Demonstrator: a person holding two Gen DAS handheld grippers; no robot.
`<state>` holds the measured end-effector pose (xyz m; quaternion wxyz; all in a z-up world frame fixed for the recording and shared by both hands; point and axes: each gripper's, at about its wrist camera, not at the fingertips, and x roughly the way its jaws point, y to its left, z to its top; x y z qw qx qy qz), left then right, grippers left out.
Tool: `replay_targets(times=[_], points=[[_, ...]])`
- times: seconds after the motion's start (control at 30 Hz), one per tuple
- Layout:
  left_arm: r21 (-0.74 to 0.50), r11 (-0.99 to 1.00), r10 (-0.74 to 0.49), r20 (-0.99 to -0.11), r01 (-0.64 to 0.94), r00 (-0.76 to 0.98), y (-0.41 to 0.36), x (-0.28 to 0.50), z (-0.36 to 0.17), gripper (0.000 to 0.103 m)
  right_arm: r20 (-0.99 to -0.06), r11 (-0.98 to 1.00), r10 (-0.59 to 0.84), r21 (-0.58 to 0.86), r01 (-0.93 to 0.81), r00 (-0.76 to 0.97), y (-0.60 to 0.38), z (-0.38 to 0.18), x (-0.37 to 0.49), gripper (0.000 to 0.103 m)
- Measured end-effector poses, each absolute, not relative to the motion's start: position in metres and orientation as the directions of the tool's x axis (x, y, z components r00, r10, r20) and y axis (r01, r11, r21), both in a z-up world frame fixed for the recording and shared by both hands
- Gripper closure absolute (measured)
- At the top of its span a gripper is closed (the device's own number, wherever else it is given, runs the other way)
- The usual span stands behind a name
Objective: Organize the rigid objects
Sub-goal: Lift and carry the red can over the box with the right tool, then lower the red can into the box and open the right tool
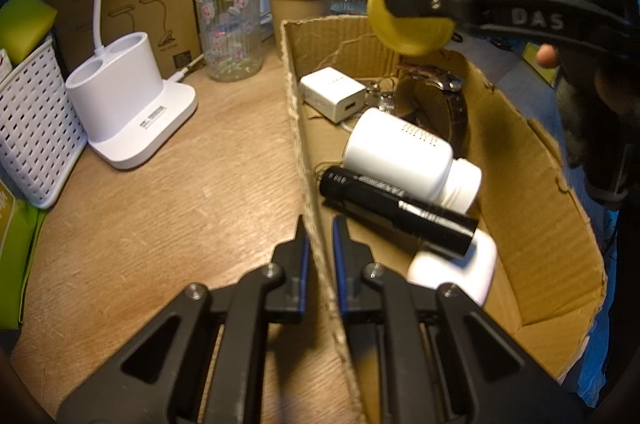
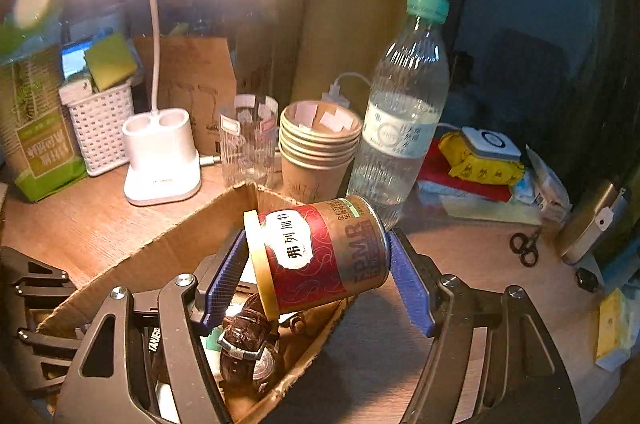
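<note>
A red and gold can point(image 2: 320, 256) with a yellow lid is held on its side above the cardboard box point(image 1: 540, 224), in which a white bottle point(image 1: 408, 156), black flashlight point(image 1: 400, 212), white charger point(image 1: 334, 96) and watch point(image 2: 248, 348) are laid.

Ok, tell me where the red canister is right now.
The red canister lies sideways in the right tongs, above the cardboard box, in front of the water bottle.
</note>
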<state>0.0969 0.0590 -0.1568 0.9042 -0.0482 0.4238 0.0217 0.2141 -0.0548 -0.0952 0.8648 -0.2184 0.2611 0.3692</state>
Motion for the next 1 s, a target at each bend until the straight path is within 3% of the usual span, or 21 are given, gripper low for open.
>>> replay_targets(times=[0.7, 1.0], points=[[-0.070, 0.994, -0.002, -0.769, -0.080, 0.640, 0.059, 0.097, -0.157, 0.091, -0.677, 0.593, 0.488, -0.206, -0.778, 0.551, -0.031, -0.113, 0.212, 0.030], [-0.070, 0.994, -0.002, -0.768, -0.080, 0.640, 0.059, 0.097, -0.157, 0.091, -0.663, 0.609, 0.497, -0.193, -0.769, 0.560, -0.039, -0.108, 0.208, 0.030]])
